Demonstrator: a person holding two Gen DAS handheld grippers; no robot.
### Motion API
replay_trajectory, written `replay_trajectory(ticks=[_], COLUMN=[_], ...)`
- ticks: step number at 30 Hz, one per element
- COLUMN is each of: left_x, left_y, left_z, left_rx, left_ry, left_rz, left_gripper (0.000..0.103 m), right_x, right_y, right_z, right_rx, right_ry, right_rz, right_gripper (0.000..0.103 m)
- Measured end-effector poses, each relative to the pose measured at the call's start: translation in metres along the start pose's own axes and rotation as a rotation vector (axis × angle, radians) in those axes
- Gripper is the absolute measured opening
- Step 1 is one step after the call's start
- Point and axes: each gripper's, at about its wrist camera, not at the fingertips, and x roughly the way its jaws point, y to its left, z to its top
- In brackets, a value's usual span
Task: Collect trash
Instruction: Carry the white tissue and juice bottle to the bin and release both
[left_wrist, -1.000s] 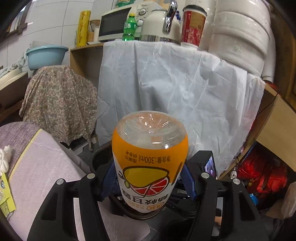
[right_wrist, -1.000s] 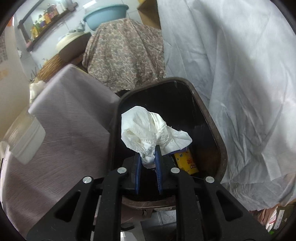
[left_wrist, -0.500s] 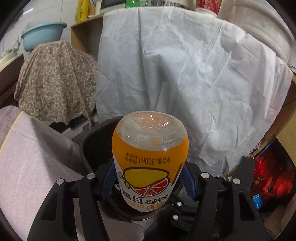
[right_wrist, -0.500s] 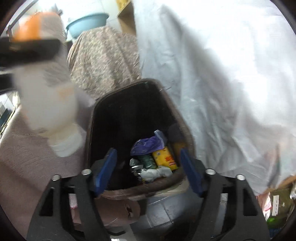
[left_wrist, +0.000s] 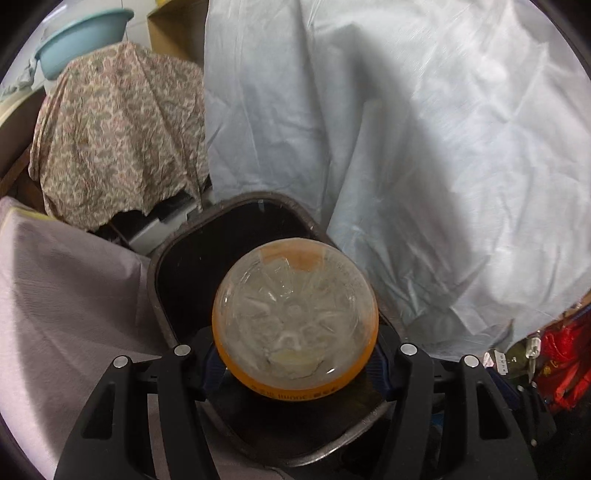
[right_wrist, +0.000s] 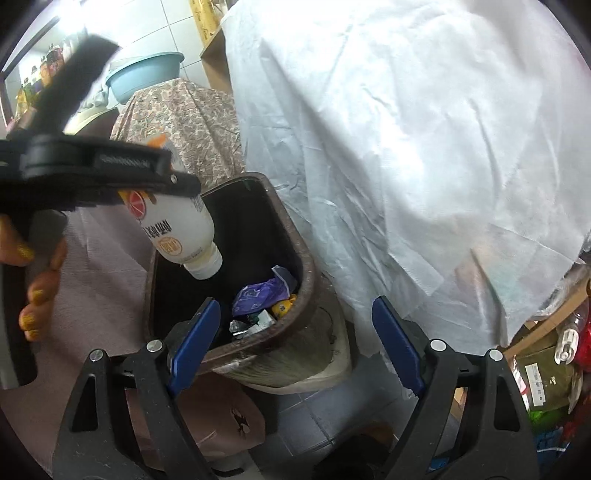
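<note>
Bottle held cap-down over the bin

The left gripper (left_wrist: 295, 363) is clamped on the orange-labelled bottle (left_wrist: 295, 314), its cap pointing into the brown trash bin (right_wrist: 306, 273). The right gripper (right_wrist: 295, 347), at the bin's 6 o'clock rim, has nothing between its jaws, which are opening; the bottle hangs at its 10 o'clock.

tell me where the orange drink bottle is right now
The orange drink bottle is clamped in the left gripper, cap down, over the open brown trash bin, at the left of the right wrist view.
</note>
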Motion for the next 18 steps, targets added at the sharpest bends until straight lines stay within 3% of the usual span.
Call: replay_trajectory(ticks=[8, 10, 14, 18], left_x=[0.04, 0.043, 0.031, 0.012], left_y=[0.009, 0.013, 0.013, 0.007], left_z=[-0.001, 0.001, 0.005, 0.008], left_rx=[-0.043, -0.07, -0.085, -0.077], left_ry=[0.091, 0.102, 0.034, -0.02], left_rz=[0.058, 0.078, 0.093, 0.09], left_gripper=[0.062, 0.066, 0.08, 0.082], right_x=[-0.012, -0.014, -0.017, -0.02], right_y=[-0.001, -0.001, 0.0, 0.003], right_z=[0.001, 0.002, 0.005, 0.006], right_rx=[0.014, 0.014, 0.016, 0.01], right_ry=[-0.027, -0.035, -0.042, -0.05], right_rz=[0.007, 0.009, 0.015, 0.025], right_gripper=[0.084, 0.084, 0.084, 0.084])
